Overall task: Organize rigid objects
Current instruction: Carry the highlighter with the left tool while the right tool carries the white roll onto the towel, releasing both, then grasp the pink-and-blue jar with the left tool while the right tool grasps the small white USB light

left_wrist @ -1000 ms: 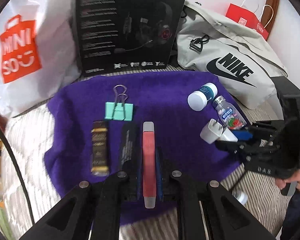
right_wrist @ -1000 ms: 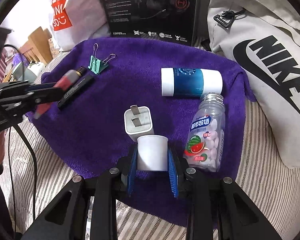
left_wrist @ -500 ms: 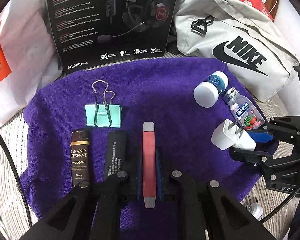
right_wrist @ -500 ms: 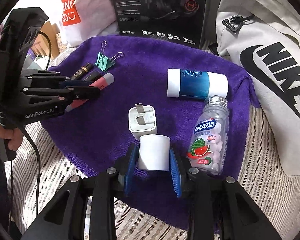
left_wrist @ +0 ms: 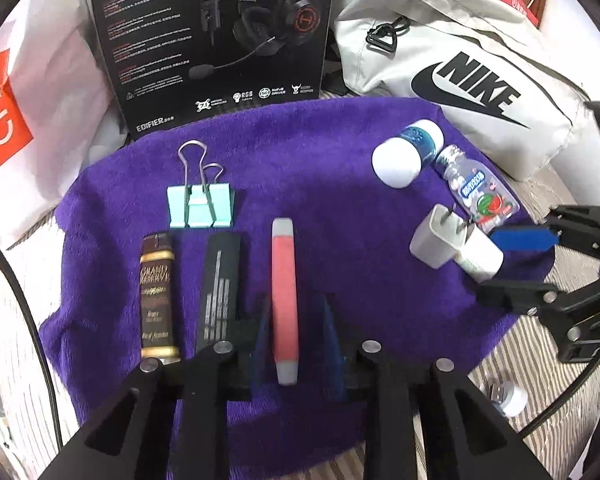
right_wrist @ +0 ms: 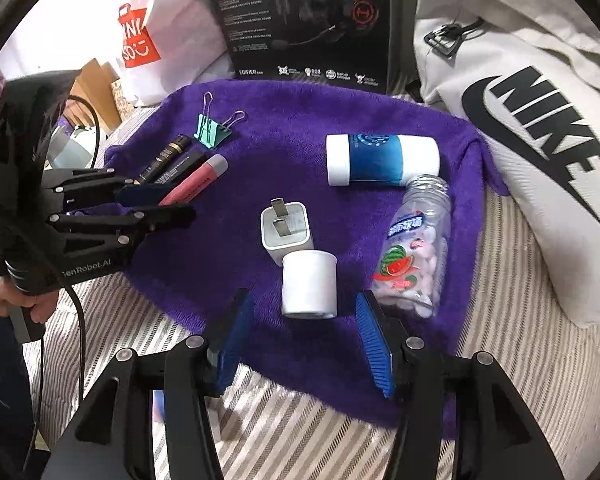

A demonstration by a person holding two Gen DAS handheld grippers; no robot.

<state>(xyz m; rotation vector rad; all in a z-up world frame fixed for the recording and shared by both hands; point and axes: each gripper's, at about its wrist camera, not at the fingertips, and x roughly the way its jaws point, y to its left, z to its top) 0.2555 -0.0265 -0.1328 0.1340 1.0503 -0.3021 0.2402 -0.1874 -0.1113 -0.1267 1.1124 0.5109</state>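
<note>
Purple cloth (left_wrist: 340, 168) on striped bedding (right_wrist: 292, 432), bags behind.

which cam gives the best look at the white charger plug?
Right wrist. The white charger plug lies near centre there, prong face toward the camera, both prongs clear, its near end against the small white cup. In the left wrist view it sits toward the right edge, smaller and fisheye-warped, seen from the side.

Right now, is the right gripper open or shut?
Open: the right gripper has both blue fingers standing clear of the white cup.
</note>
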